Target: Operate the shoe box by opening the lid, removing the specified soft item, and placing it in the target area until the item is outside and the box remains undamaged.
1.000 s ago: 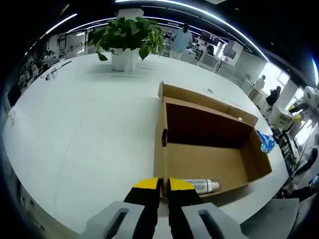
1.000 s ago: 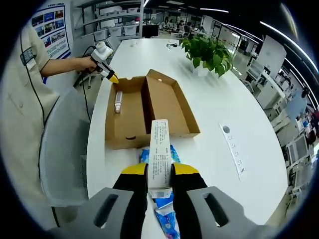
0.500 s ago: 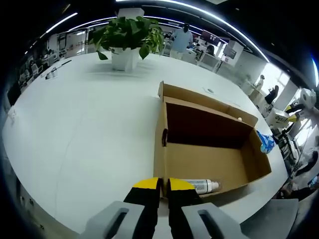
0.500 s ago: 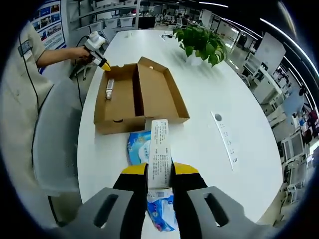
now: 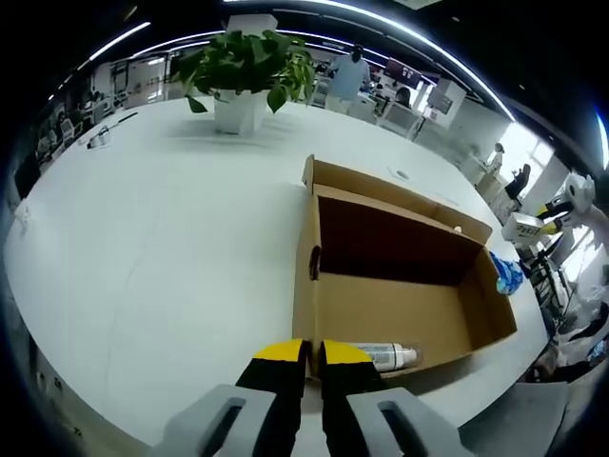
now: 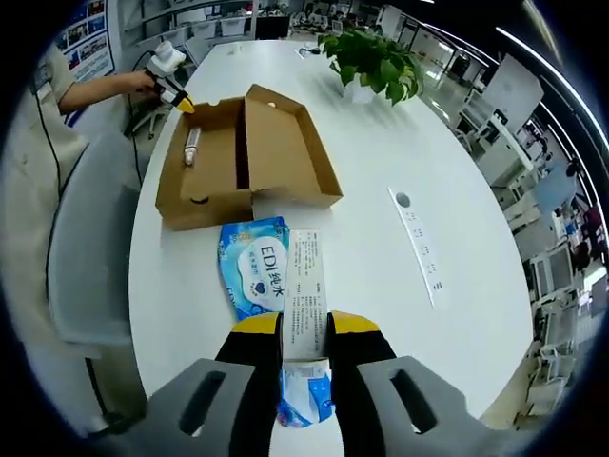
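Jaws of the right gripper (image 6: 304, 328) are closed on a white printed slip (image 6: 304, 293), which hangs from a second blue packet (image 6: 306, 396) below them. The blue soft pack (image 6: 254, 276) lies flat on the table (image 6: 381, 257), just beside the shoe box (image 6: 243, 152) and outside it. That box stands open, lid folded back, with a spray bottle (image 5: 388, 356) inside. Left gripper (image 5: 310, 350) has its jaws nearly together on nothing, at the box's near wall. Judging by this, removal is done and placing is in hand; next calls for setting down what the right jaws hold, clear of the box.
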